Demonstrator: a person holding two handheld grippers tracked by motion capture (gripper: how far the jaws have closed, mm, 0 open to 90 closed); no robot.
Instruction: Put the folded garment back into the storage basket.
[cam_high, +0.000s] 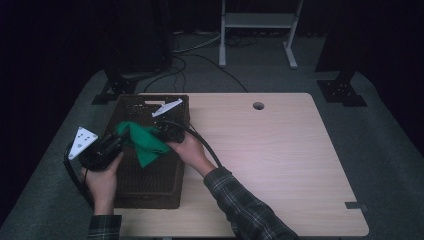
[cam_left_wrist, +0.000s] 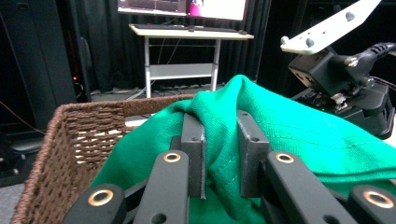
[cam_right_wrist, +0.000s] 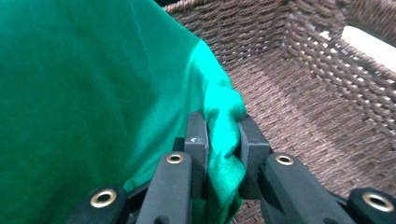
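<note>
Both claws, left (cam_left_wrist: 220, 154) and right (cam_right_wrist: 222, 147), pinch bunched folds of the green cloth (cam_high: 142, 142) over the basket (cam_high: 150, 192), left of frame; thin grips could slip, dropping it askew

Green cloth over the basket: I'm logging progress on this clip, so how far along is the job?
Done: both grippers have a grip; the left gripper and the right gripper each pinch a bunched fold of the green cloth.
In hand: the cloth hangs between them above the open brown wicker basket.
Left, judging by this: lowering it onto the basket floor and letting go; whether it is going in or coming out can't be told.
</note>
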